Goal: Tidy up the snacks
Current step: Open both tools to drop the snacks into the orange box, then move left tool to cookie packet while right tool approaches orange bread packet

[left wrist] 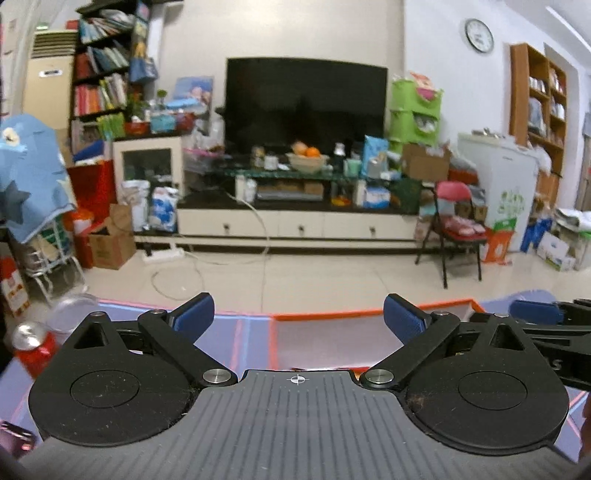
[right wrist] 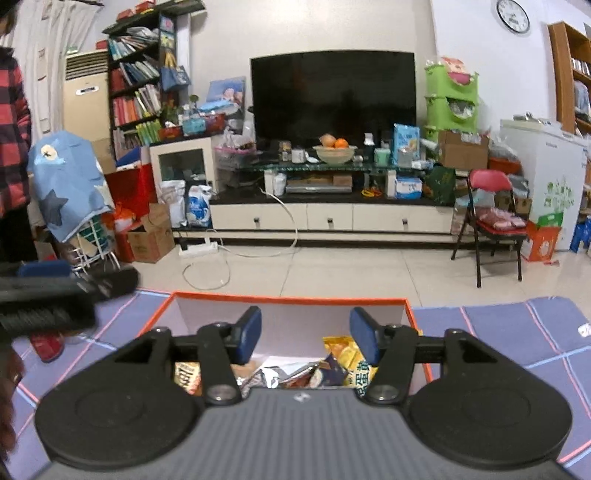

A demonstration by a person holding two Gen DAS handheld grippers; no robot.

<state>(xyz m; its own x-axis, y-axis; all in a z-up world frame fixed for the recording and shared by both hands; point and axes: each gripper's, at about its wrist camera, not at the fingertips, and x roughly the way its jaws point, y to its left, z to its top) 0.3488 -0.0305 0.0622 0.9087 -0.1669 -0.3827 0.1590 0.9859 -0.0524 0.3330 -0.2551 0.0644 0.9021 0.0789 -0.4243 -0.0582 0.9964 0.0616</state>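
Snack packets (right wrist: 325, 369) lie heaped inside the orange-rimmed box (right wrist: 288, 295) on the purple checked worktop (right wrist: 517, 332). Right gripper (right wrist: 306, 338) hovers over them, fingers parted with nothing between. Left gripper (left wrist: 298, 315) is spread wide and empty above the box's near rim. A red can (left wrist: 35, 349) stands left of the box, beside a clear plastic lid (left wrist: 72, 308).

Black TV (right wrist: 332, 92) on the far wall, above a low white cabinet (right wrist: 328, 218) with a fruit bowl (right wrist: 335, 152) on its glass shelf. Crowded bookshelf (right wrist: 138, 85) and standing air conditioner (right wrist: 86, 96) at left, wall clock (right wrist: 513, 15) top right. Red folding chair (right wrist: 493, 214) on the tiled floor (right wrist: 351, 269), white cable (right wrist: 207, 273) looped near the cabinet.
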